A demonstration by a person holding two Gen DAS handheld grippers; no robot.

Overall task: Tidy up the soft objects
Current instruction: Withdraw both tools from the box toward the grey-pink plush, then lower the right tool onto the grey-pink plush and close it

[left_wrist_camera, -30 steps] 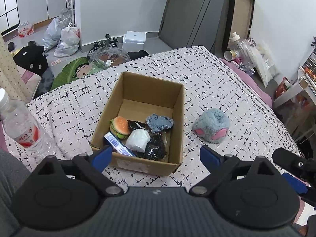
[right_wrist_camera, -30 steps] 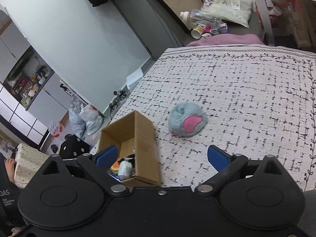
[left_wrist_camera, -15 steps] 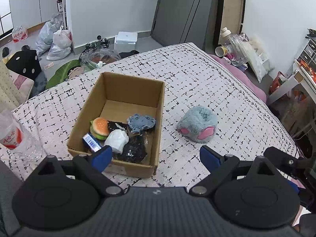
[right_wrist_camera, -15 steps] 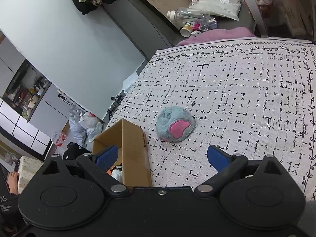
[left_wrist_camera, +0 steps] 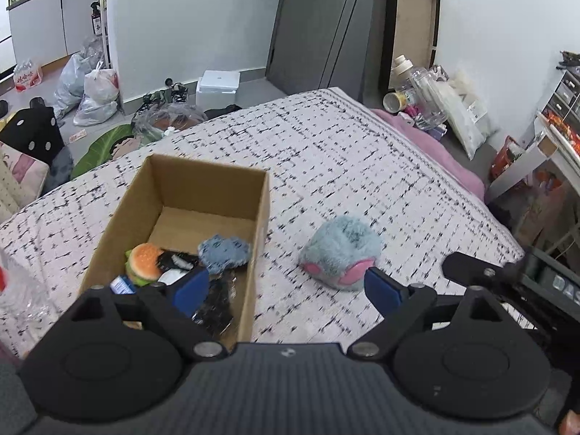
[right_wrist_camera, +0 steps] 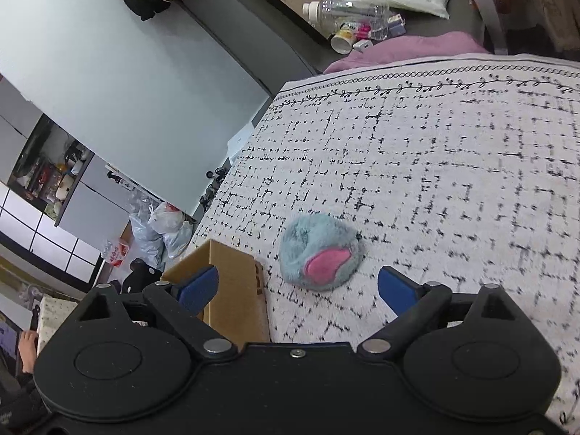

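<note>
Bed [left_wrist_camera: 355, 166]: white black-checked cover; pink sheet at its far edge
On it: cardboard box [left_wrist_camera: 203, 188]; blue-pink plush [left_wrist_camera: 340, 250] just beside it

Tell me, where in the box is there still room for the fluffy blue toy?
The far half of the cardboard box shows bare floor, bordered by its back wall and the burger toy. The near half is crowded with small toys. The fluffy blue toy lies on open bedspread beside the box.

Left finger [left_wrist_camera: 190, 287] hides part of the box [left_wrist_camera: 119, 214] contents; bottle [left_wrist_camera: 14, 290], left of it, cut by frame edge.
</note>
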